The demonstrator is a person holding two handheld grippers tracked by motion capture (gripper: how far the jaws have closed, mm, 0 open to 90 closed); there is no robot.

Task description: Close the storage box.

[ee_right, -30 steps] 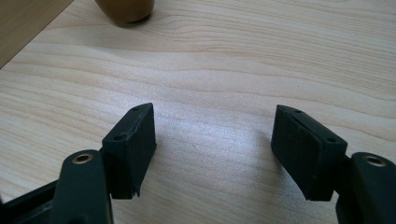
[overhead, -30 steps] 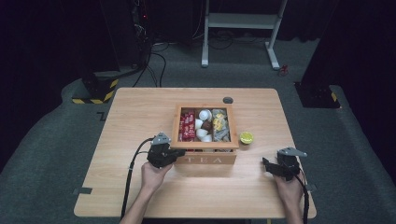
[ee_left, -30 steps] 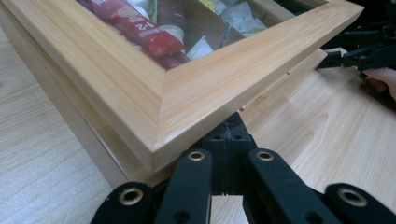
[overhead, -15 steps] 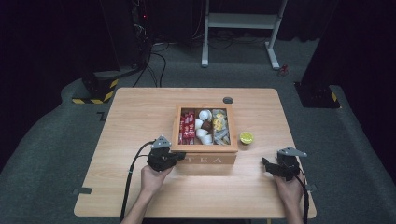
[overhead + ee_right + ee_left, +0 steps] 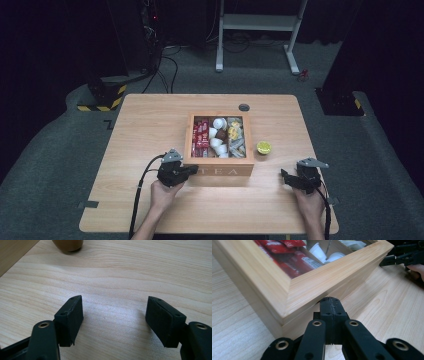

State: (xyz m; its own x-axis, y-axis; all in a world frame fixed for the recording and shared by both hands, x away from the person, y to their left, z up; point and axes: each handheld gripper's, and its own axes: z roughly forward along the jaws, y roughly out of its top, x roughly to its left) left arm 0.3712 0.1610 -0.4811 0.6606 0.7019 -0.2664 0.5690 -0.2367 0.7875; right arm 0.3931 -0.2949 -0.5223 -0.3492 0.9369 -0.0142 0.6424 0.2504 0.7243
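The tea box (image 5: 219, 150), a wooden case with a windowed lid marked TEA on its front wall, sits at the middle of the table (image 5: 145, 120), its compartments showing red sachets (image 5: 201, 136), white capsules (image 5: 216, 134) and pale packets through the pane. The step in hand looks like the opening of that lid: the left gripper (image 5: 190, 170) is pressed against the front left corner of the box, and in the left gripper view its jaws are clenched flat together with nothing between them, their tips tucked at the seam under the lid's overhanging edge (image 5: 312, 287). The next move, by my judgement, calls for a steady upward lever at that seam without sliding the whole box back, since nothing braces it. The right gripper (image 5: 289, 179) rests well apart on bare table to the right, jaws released and wide, holding nothing. The smallest thing, a lime-coloured round piece (image 5: 264, 147), lies just beside the box's right wall.
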